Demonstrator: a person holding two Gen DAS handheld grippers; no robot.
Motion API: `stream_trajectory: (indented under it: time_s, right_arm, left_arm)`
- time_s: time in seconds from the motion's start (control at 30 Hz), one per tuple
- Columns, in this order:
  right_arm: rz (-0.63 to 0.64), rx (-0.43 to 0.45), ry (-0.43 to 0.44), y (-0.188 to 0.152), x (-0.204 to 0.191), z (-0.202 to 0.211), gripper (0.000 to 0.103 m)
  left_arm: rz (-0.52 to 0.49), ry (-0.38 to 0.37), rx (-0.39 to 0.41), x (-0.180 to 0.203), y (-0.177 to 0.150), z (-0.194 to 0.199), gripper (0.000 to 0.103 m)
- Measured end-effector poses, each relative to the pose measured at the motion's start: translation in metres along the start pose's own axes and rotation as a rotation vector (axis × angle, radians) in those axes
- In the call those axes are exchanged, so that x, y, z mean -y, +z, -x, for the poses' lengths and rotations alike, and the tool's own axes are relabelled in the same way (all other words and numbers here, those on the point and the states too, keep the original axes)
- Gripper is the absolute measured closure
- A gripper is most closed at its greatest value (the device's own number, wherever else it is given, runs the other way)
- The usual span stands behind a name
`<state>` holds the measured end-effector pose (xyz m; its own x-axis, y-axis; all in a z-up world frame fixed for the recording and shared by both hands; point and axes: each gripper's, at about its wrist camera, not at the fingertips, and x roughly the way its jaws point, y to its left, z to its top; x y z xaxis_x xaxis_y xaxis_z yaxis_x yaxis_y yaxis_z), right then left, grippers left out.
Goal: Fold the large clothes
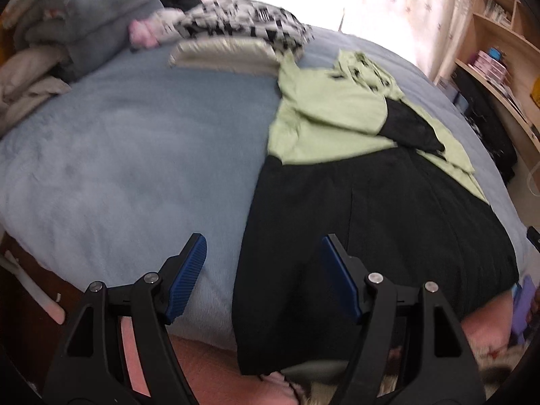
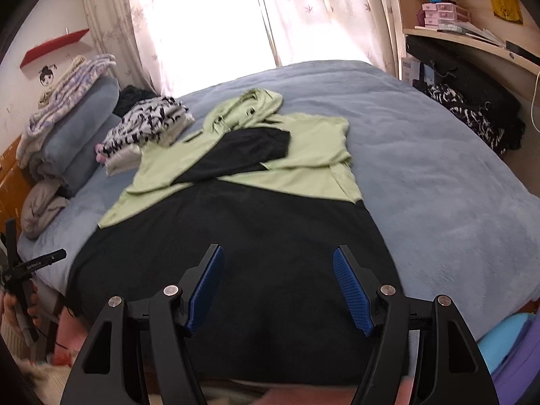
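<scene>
Hoodie [image 2: 236,222] lies flat on the bed [image 2: 438,168], sleeves folded across its chest. Left of the hoodie: your left gripper [image 1: 263,270], fingers spread, empty, over its left hem edge. Above its black hem: your right gripper [image 2: 278,287], fingers spread, empty.

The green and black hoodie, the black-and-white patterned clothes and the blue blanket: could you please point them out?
green and black hoodie [image 2: 314,141]: right wrist view, green chest.
black-and-white patterned clothes [image 2: 148,121]: right wrist view, top.
blue blanket [image 1: 135,155]: left wrist view, bare middle.
</scene>
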<state>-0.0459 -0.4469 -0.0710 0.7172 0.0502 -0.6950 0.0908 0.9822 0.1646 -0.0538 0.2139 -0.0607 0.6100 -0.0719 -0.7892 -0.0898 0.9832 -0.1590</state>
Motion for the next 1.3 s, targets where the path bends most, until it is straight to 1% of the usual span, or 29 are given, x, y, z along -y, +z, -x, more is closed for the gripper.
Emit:
stream_trajectory:
  time_s: [0.13, 0.27, 0.37, 0.47, 0.53, 0.6, 0.63, 0.67, 0.7, 0.73, 0.83, 0.9, 0.93, 1.03, 1.13, 1.2, 1.23, 1.27, 1.3]
  right_arm:
    - [-0.060, -0.021, 0.005, -0.011, 0.034, -0.006, 0.035]
    - [-0.152, -0.052, -0.004, -0.024, 0.075, -0.014, 0.035]
    - [-0.238, -0.074, -0.008, -0.034, 0.109, -0.022, 0.036]
    - [-0.286, -0.086, 0.030, -0.042, 0.130, -0.031, 0.041]
    - [-0.286, -0.087, 0.047, -0.044, 0.133, -0.037, 0.042]
    - [-0.276, -0.093, 0.071, -0.045, 0.133, -0.044, 0.043]
    - [-0.270, -0.100, 0.095, -0.045, 0.132, -0.048, 0.045]
    - [-0.264, -0.109, 0.141, -0.045, 0.132, -0.053, 0.053]
    - [-0.263, -0.118, 0.175, -0.045, 0.128, -0.059, 0.057]
    - [-0.261, -0.126, 0.195, -0.045, 0.126, -0.064, 0.058]
    - [-0.256, -0.134, 0.228, -0.044, 0.122, -0.081, 0.058]
    - [-0.288, -0.126, 0.265, -0.044, 0.125, -0.091, 0.058]
    - [-0.300, -0.123, 0.276, -0.043, 0.126, -0.095, 0.058]
    - [-0.303, -0.123, 0.291, -0.041, 0.124, -0.107, 0.059]
    - [-0.289, -0.132, 0.290, -0.039, 0.121, -0.113, 0.061]
    - [-0.287, -0.141, 0.282, -0.038, 0.121, -0.117, 0.066]
    - [-0.286, -0.143, 0.283, -0.038, 0.121, -0.117, 0.071]
    - [-0.288, -0.146, 0.284, -0.039, 0.121, -0.116, 0.076]
    - [-0.290, -0.149, 0.285, -0.038, 0.121, -0.118, 0.078]
  left_arm:
    - [0.045, -0.070, -0.055, -0.020, -0.015, -0.019, 0.035]
    - [0.066, -0.126, -0.049, -0.031, -0.022, -0.027, 0.035]
    - [0.054, -0.160, -0.043, -0.031, -0.021, -0.030, 0.035]
    - [0.035, -0.187, -0.047, -0.027, -0.018, -0.035, 0.035]
    - [0.035, -0.202, -0.059, -0.026, -0.015, -0.042, 0.035]
    - [0.041, -0.218, -0.069, -0.024, -0.012, -0.050, 0.030]
    - [0.042, -0.223, -0.072, -0.023, -0.011, -0.053, 0.029]
    - [0.039, -0.226, -0.071, -0.022, -0.009, -0.058, 0.027]
    - [0.033, -0.225, -0.069, -0.020, -0.009, -0.062, 0.025]
    - [0.027, -0.222, -0.066, -0.017, -0.008, -0.064, 0.023]
    - [-0.011, -0.204, -0.054, -0.005, -0.008, -0.073, 0.015]
    - [-0.048, -0.190, -0.051, 0.005, -0.009, -0.078, 0.004]
    - [-0.068, -0.183, -0.050, 0.010, -0.009, -0.081, 0.002]
    - [-0.104, -0.154, -0.044, 0.018, -0.010, -0.084, 0.002]
    - [-0.084, -0.175, -0.046, 0.015, -0.007, -0.086, 0.002]
    - [-0.079, -0.180, -0.043, 0.013, -0.007, -0.085, 0.004]
    - [-0.081, -0.174, -0.040, 0.014, -0.008, -0.085, 0.005]
    - [-0.088, -0.164, -0.042, 0.016, -0.009, -0.085, 0.008]
    - [-0.096, -0.158, -0.042, 0.018, -0.009, -0.084, 0.012]
